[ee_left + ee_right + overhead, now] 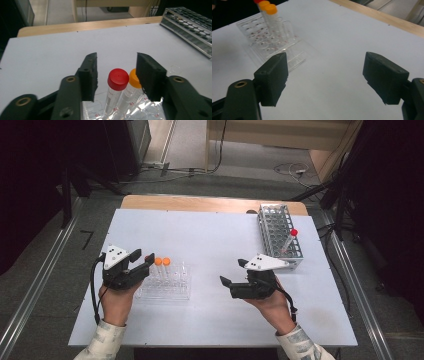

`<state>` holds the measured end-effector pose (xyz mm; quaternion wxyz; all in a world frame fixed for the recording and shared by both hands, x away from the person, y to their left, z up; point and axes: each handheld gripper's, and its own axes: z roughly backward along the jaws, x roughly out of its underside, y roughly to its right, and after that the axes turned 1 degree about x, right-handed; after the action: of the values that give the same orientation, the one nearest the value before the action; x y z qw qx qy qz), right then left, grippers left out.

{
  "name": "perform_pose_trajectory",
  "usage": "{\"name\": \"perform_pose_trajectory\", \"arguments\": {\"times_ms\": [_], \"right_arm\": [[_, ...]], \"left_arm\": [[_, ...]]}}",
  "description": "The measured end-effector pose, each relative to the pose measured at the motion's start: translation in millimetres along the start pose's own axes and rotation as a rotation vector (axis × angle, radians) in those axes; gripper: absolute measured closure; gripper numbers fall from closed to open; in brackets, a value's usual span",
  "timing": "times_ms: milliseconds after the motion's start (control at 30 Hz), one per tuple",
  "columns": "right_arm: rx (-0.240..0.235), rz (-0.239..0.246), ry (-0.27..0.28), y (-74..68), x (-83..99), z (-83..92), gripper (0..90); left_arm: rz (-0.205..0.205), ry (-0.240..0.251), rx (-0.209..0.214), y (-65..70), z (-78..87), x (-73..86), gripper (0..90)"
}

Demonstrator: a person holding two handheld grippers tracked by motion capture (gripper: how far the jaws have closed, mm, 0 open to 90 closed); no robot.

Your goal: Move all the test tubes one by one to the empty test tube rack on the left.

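A clear plastic rack (172, 287) on the white table holds a red-capped tube (117, 80) and two orange-capped tubes (166, 261). My left gripper (144, 257) sits at the rack's left end, held by a hand. In the left gripper view its jaws stand on either side of the red cap with a gap on each side, and one orange cap (133, 78) shows just behind. My right gripper (231, 271) rests open over bare table right of the rack, nothing between its jaws. The right gripper view shows the rack (262, 42) and the orange-capped tubes (271, 10) at upper left.
A metal wire rack (272, 220) stands at the back right of the table with one red-capped tube (290, 239) leaning in it. The table's wooden far edge (200, 202) lies beyond. Cables and dark stands crowd the floor around the table.
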<state>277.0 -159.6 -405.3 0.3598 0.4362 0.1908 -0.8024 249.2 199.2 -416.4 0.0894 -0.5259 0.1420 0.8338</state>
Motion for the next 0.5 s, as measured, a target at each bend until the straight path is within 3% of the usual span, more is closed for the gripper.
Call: {"name": "perform_pose_trajectory", "arguments": {"times_ms": [67,200,500], "right_arm": [[0.028,-0.006,0.0,5.3,1.4,-0.1,18.9],[0.067,-0.033,-0.002,17.4,3.8,0.7,19.2],[0.165,-0.076,0.015,45.6,7.8,12.2,20.6]], "left_arm": [[0.013,0.003,0.013,0.8,0.7,-1.5,41.8],[0.003,0.006,0.012,4.9,2.1,-4.4,32.0],[-0.004,0.006,-0.012,5.9,1.6,-4.1,26.6]]}}
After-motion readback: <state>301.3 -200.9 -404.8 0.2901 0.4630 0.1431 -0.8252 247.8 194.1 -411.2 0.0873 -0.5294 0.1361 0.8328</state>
